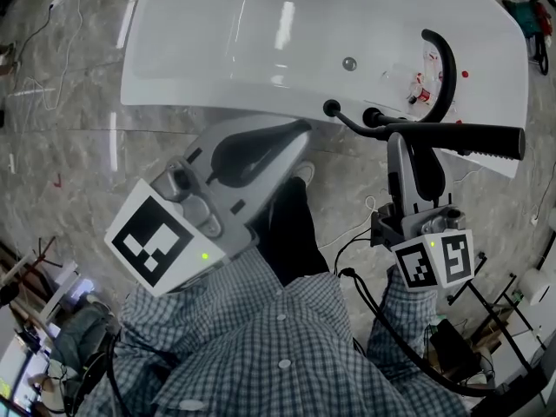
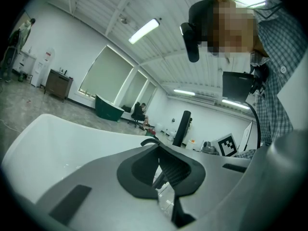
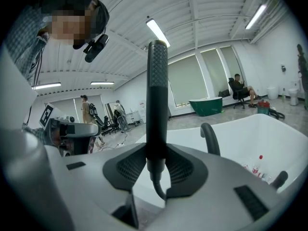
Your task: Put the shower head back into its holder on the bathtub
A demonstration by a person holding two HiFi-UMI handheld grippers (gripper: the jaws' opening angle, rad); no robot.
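Head view, lower left: the left gripper (image 1: 291, 137) points toward the white bathtub (image 1: 261, 33) that fills the top of the frame. Its jaws are pressed nearly together with nothing between them. Centre right: a curved black faucet (image 1: 445, 68) rises from the tub's rim. Right: the right gripper (image 1: 401, 146) pinches the black shower head (image 1: 460, 137) by its handle. The shower head lies crosswise, just over the tub's near edge.

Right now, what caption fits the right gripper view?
Right gripper clamped on the black shower head, white bathtub beyond.
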